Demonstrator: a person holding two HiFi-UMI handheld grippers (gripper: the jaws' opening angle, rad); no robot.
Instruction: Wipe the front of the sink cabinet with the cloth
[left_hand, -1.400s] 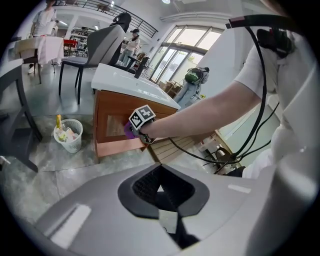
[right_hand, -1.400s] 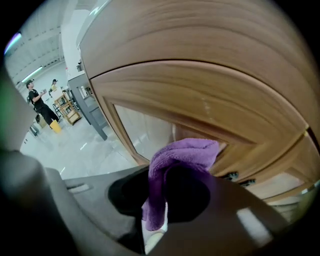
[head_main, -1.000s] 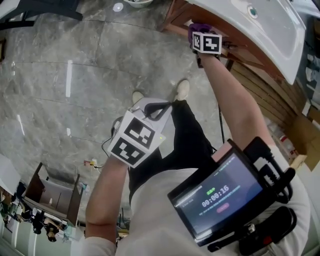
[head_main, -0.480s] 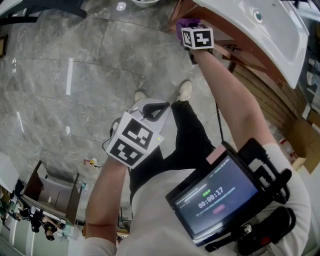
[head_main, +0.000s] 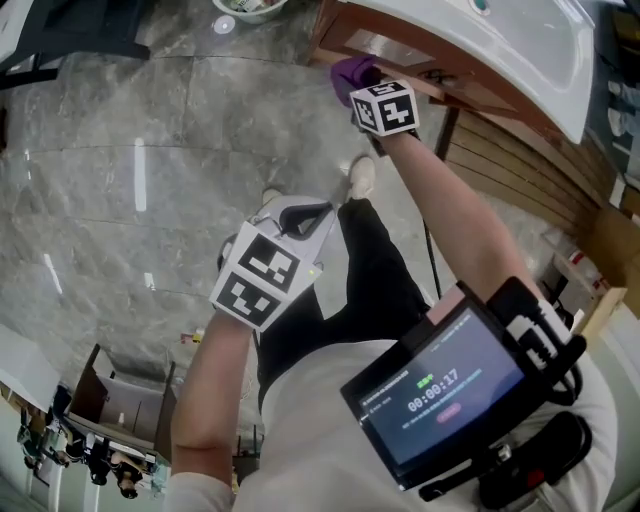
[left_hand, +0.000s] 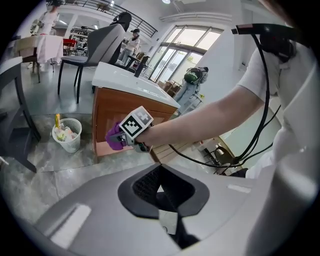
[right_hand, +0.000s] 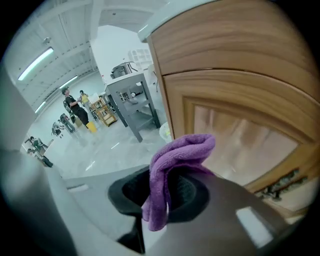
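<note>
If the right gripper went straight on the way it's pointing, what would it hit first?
Probably the wooden front of the sink cabinet; the purple cloth clamped in the right gripper would touch it before the fingers do.

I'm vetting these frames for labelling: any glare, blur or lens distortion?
Head view: light streaks glare off the polished floor. Right gripper view: fisheye curves the cabinet front; the cloth is sharp. Left gripper view: dark corners, windows blown out.
</note>
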